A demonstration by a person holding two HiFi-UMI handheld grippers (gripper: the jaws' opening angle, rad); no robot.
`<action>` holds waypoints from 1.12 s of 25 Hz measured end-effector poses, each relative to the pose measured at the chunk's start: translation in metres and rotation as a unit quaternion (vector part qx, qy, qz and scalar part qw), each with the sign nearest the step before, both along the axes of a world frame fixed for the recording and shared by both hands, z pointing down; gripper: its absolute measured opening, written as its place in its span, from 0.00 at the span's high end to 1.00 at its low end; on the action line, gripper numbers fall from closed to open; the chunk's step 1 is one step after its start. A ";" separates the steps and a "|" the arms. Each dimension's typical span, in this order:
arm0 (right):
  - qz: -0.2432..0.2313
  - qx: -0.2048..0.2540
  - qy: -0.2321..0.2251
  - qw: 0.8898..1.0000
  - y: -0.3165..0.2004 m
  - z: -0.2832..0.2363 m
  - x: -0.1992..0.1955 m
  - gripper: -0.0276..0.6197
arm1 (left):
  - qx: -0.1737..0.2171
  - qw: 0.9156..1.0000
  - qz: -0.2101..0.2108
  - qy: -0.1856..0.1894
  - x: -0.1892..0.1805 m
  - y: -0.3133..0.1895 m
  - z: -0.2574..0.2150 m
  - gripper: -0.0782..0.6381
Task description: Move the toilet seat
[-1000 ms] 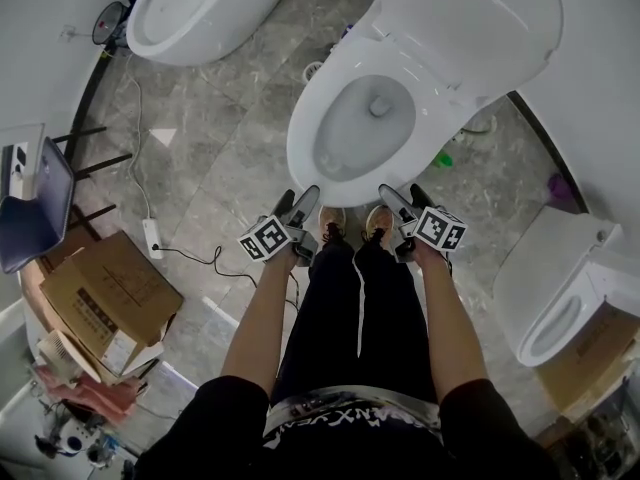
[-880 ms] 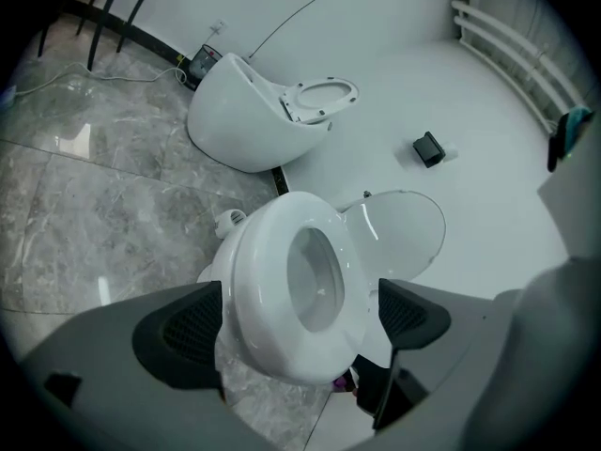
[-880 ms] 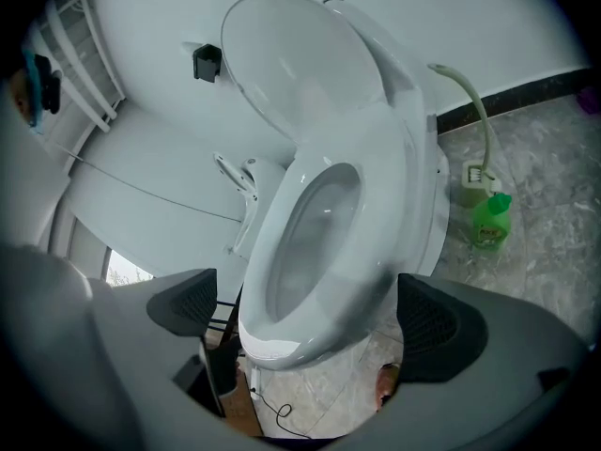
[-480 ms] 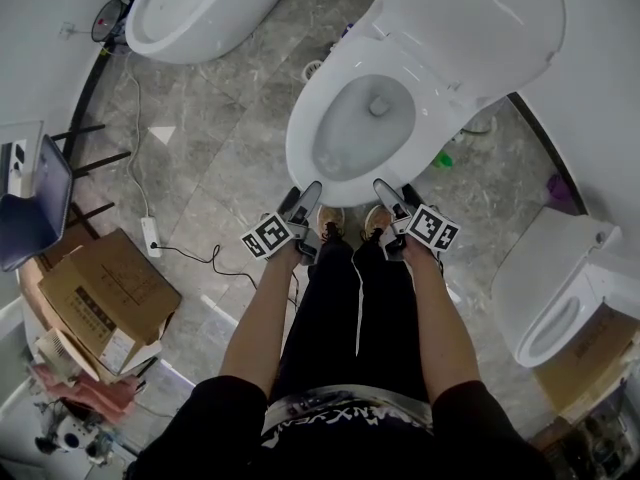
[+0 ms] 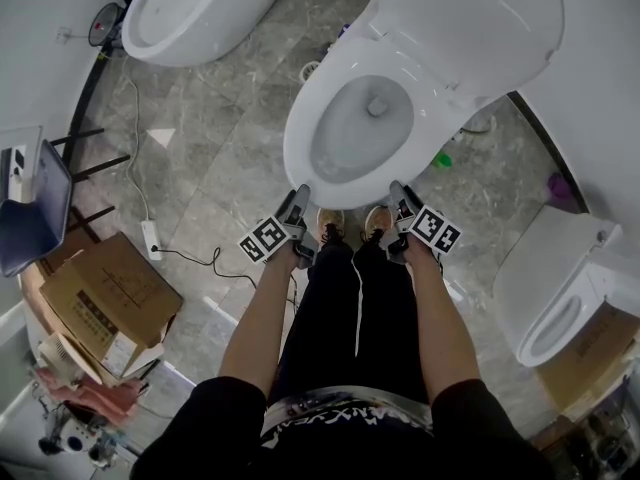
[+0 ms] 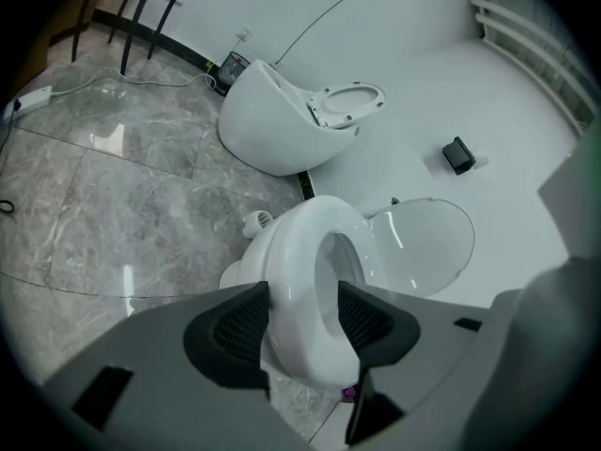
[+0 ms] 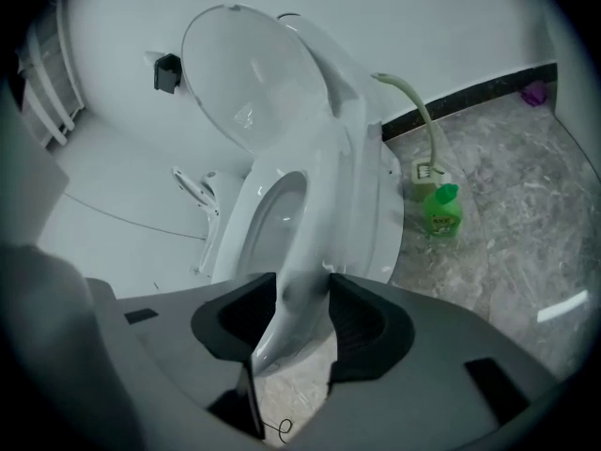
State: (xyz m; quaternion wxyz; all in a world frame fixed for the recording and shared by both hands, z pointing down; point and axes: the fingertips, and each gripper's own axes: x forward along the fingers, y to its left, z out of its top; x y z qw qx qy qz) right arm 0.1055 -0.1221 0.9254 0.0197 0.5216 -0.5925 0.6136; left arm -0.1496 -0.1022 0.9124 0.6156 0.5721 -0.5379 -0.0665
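**Both claws close on the seat's front rim**

The left claw (image 6: 302,322) has just been closing. Its dark pads now pinch the thick white front rim of the toilet seat (image 6: 299,252), which fills the gap between them. The right claw (image 7: 302,316) has just been closing too. It is pinching a thinner edge of the same seat a little further round, one pad on each face.

A second ago both claws hung wide open just short of the toilet. In the head view their tips now sit narrowed at the rim, either side of the person's shoes.

The seat lies down on the bowl (image 5: 300,183), and the lid (image 5: 470,28) stands raised behind it. I judge the grasp made and the lift not yet begun. Whether the left claw has the seat alone or the bowl's edge as well cannot be told.

No writing reads cleanly:
- **Marker cubes** (image 5: 266,238): only black-and-white squares.
- **Green bottle** (image 7: 441,209), on the floor beside the toilet: its label is blurred.
- **Waistband** (image 5: 350,415): the lettering is upside down and too unclear to read.
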 end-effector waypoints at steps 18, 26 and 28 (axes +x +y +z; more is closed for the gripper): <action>0.050 -0.010 -0.055 0.997 0.002 -0.019 0.006 0.80 | 0.010 0.999 -0.041 0.035 -0.012 0.007 -0.016 0.75; 0.072 -0.012 -0.073 0.995 -0.001 -0.037 0.009 0.80 | 0.037 0.998 -0.005 0.050 -0.007 0.003 -0.048 0.75; 0.079 -0.013 -0.079 0.994 -0.001 -0.041 0.008 0.80 | 0.042 0.998 0.002 0.055 -0.008 0.002 -0.055 0.75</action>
